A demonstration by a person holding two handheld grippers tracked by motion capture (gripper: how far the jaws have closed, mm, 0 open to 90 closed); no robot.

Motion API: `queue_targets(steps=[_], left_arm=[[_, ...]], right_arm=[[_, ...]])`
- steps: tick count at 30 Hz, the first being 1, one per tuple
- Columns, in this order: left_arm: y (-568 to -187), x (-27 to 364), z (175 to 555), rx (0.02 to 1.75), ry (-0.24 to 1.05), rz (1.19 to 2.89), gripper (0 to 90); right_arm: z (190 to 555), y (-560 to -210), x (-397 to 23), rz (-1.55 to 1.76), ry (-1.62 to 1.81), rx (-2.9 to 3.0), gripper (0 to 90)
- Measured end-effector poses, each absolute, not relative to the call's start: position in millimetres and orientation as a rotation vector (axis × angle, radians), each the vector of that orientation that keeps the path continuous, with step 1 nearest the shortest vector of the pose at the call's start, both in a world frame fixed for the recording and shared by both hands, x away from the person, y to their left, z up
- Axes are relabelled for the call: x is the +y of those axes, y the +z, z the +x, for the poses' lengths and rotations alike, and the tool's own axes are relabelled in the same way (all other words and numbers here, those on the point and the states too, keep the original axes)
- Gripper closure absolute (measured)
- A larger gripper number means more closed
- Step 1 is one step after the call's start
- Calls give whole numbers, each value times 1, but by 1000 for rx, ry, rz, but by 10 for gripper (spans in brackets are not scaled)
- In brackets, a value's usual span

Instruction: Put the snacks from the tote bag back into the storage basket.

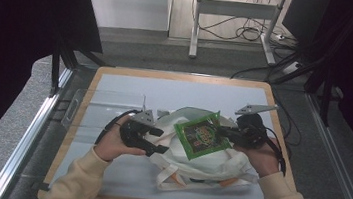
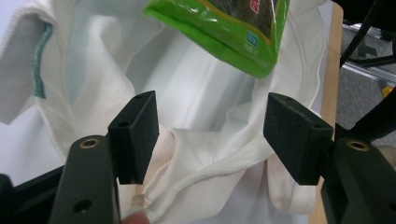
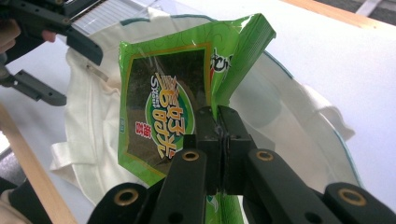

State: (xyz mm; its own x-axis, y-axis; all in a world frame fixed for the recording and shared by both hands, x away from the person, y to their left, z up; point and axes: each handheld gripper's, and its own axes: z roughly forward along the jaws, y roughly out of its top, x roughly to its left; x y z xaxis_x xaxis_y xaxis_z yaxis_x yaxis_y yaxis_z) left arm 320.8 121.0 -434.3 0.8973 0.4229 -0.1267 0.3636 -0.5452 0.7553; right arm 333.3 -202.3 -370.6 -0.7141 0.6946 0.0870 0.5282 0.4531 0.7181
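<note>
The right gripper (image 3: 219, 135) pinches the green packet (image 3: 163, 112) tight, holding it over the white bag (image 1: 192, 161). The left gripper (image 2: 210, 135) is open around the bag's edge (cloth between its 2 jaws). Next: lower the packet inside.

On the green snack packet (image 3: 163, 112) you can make out large yellow Korean lettering on a green oval; its smaller print is too small to read.
</note>
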Motion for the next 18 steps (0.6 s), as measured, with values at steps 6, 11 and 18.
queue_targets(steps=[6, 11, 18], left_arm=[[-428, 117, 325, 552, 99, 2174, 350], [-422, 108, 332, 556, 103, 2157, 345], [-427, 103, 335, 570, 95, 2170, 342]], right_arm=[[334, -368, -197, 984, 1104, 2502, 869], [337, -370, -191, 946, 1100, 2518, 869], [344, -374, -197, 943, 1144, 2506, 869]])
